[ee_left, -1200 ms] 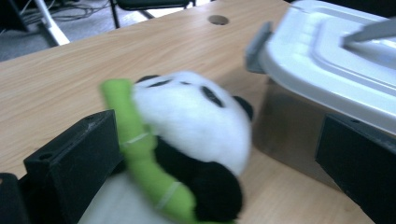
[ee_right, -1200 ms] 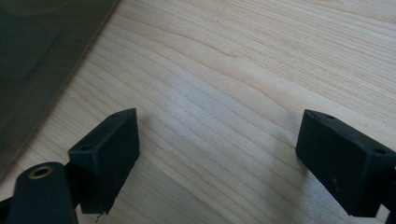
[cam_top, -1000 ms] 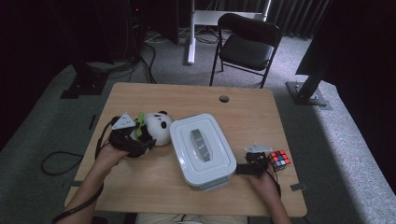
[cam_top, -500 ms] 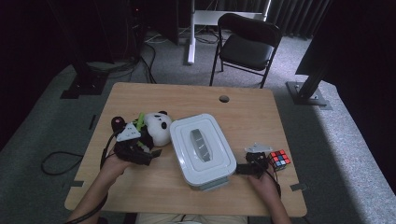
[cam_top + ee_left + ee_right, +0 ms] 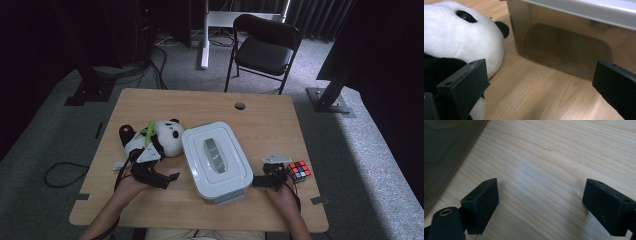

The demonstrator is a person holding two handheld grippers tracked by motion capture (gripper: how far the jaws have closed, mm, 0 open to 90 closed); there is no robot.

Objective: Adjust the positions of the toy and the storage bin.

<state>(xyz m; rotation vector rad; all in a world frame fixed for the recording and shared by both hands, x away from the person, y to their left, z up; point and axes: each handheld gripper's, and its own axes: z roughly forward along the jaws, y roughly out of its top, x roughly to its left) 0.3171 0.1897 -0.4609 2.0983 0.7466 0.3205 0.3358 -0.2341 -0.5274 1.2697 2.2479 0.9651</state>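
Left tool (image 5: pixel 541 85) wide open beside the panda (image 5: pixel 461 37), facing the box (image 5: pixel 564 47); right tool (image 5: pixel 541 202) open too (over bare counter (image 5: pixel 564 152)). Best squared to the wall first.

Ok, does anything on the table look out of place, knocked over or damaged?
Nothing looks damaged or spilled. The plush panda lies flopped on its side against the lidded plastic box, which sits at a slant to the table edges. The puzzle cube rests flat near the right gripper.

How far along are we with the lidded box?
Early. Nothing looks done: the lid sits on the box, and the panda lies beside it. In hand: left gripper and right gripper, both open, flank the box. Grasping it remains.
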